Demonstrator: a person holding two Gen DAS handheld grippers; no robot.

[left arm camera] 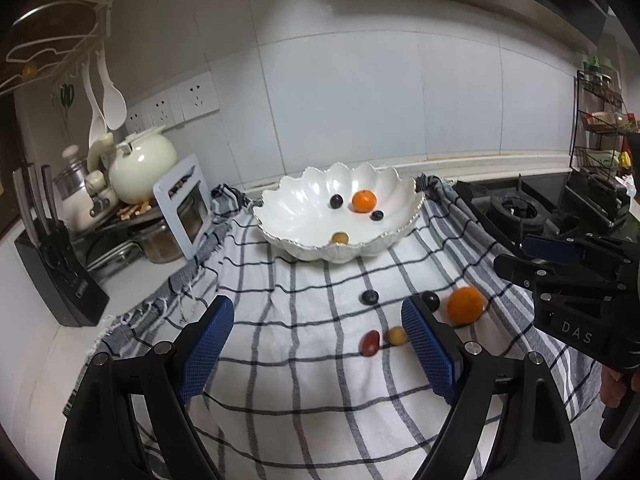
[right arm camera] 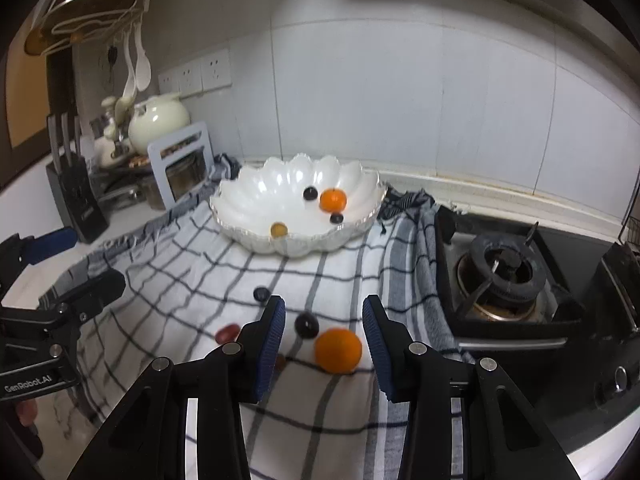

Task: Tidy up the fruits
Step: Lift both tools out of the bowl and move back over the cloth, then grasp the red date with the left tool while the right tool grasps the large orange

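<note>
I count four fruits in the white scalloped bowl [left arm camera: 340, 204]: one orange [left arm camera: 364, 201], two dark berries [left arm camera: 336, 201] and one yellow fruit [left arm camera: 340, 237] near its front rim. Five more lie on the checked cloth [left arm camera: 304, 320] in front of it: one loose orange [right arm camera: 338, 350], one blueberry [left arm camera: 370, 297], one dark grape [right arm camera: 307, 324], one yellow grape [left arm camera: 396, 336] and one red one [left arm camera: 370, 343]. My left gripper [left arm camera: 318, 344] stands wide with nothing between its pads. My right gripper [right arm camera: 324, 340] is narrower, also empty, with the loose orange and dark grape framed between its fingers.
</note>
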